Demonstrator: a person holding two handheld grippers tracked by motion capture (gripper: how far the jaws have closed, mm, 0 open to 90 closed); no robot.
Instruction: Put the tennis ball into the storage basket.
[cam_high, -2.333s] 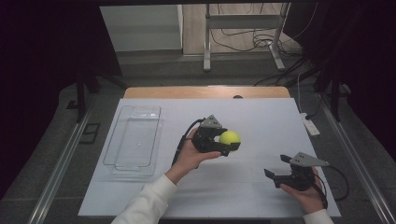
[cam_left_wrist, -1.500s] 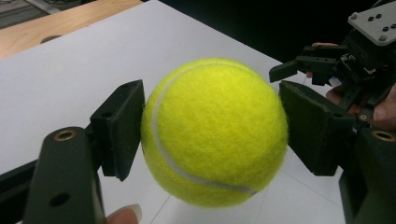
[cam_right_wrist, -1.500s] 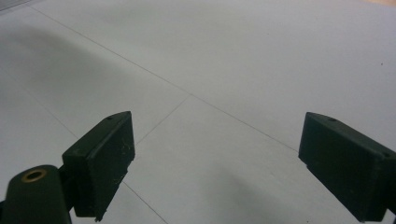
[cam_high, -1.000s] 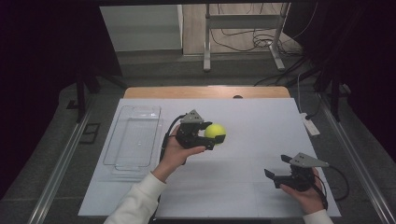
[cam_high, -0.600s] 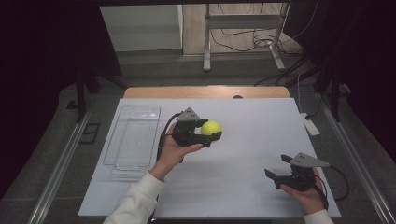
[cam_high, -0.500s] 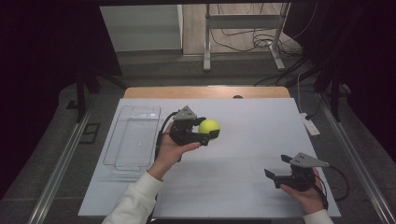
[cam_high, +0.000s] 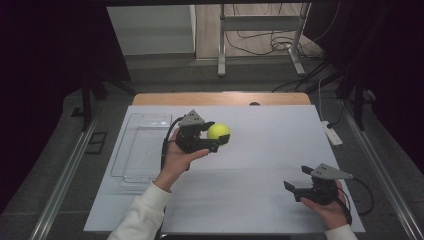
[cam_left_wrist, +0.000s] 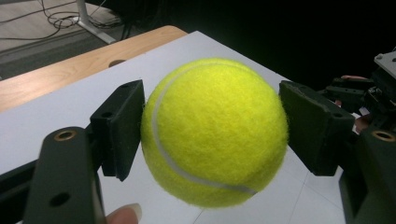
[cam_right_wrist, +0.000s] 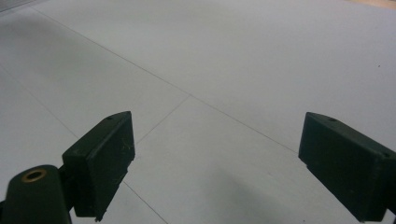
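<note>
A yellow tennis ball (cam_high: 218, 131) hangs above the white table top, clamped between the black pads of my left gripper (cam_high: 216, 136). In the left gripper view the ball (cam_left_wrist: 215, 130) sits between both pads (cam_left_wrist: 119, 128), which press on its sides. The left gripper is held up left of the table's middle, a little right of the clear tray (cam_high: 142, 147). My right gripper (cam_high: 296, 181) rests low near the front right of the table, jaws wide apart. The right gripper view has its pads (cam_right_wrist: 100, 161) over bare white surface with nothing between them.
The clear plastic tray lies empty on the left of the white sheet (cam_high: 260, 150). A wooden table edge (cam_high: 220, 98) runs along the back. A white power strip (cam_high: 331, 134) lies off the right side. Metal stand legs (cam_high: 222, 55) and cables are on the floor beyond.
My left hand has carried the ball leftward and slightly back, toward the clear tray, keeping its grip. The right gripper has stayed where it was.
</note>
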